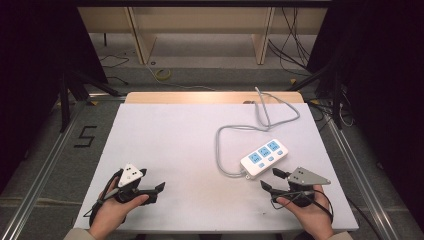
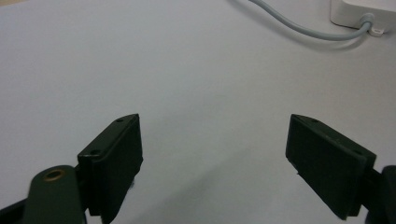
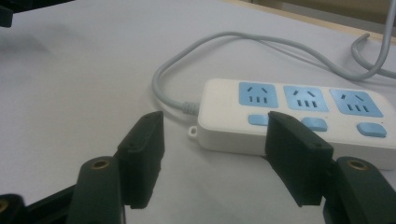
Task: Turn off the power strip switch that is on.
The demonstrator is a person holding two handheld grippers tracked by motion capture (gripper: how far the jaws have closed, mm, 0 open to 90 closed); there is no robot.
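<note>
Power strip handling is what the right gripper [image 1: 274,180] is facing here: its two black jaws are standing wide apart with nothing between them, and the white plastic three-socket power strip [image 1: 264,157] with blue outlet faces and blue switches is lying flat just ahead of its fingertips, close but not touching. In the right gripper view, that strip's [image 3: 299,119] cable end is sitting just beyond the jaws. Its hard, smooth shell is looking rigid and fairly light, likely a little slippery on glossy faces, so the jaws would probably do best spanning the narrow width across the long side walls, near the middle, clear of the switches. Running out from the near end, the grey rubber-sheathed cable [image 1: 235,131] is looping away toward the far edge of the white table surface [image 1: 170,145]; being pliable, it is likely dragging and tugging on the strip when lifted. Well off to the side, the left gripper [image 1: 153,181] is resting equally spread and empty.
</note>
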